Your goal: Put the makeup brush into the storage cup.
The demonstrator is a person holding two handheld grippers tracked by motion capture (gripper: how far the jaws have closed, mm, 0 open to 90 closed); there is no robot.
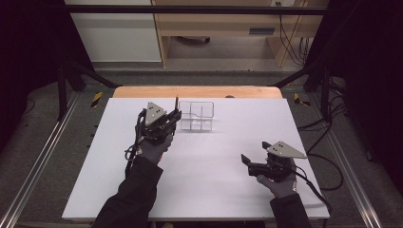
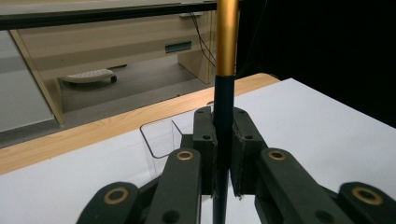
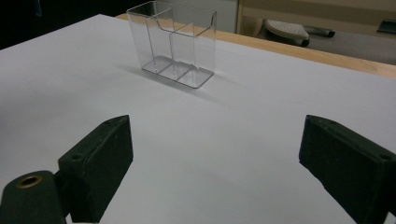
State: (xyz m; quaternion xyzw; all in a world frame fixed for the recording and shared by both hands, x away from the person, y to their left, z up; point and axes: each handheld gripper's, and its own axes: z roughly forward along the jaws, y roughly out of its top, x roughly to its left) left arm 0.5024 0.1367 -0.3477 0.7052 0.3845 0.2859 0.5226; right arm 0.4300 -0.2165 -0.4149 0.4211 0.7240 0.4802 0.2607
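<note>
While clamped upright between the pressed-in fingers of the left gripper, black-and-gold pen, gold upper part rising above the black barrel. Held just beside the clear plastic organizer, at its left edge in the high view, above the white tabletop. Through the left gripper view, organizer's rounded transparent wall right behind the fingers. Over on the near right side of the tabletop, right gripper, fingers spread wide apart, gripping nothing, pointed toward the organizer and well apart from it. From the right gripper view, organizer standing upright with its dividers marking off several compartments, all bare, close to the far wooden edge of the tabletop.
</note>
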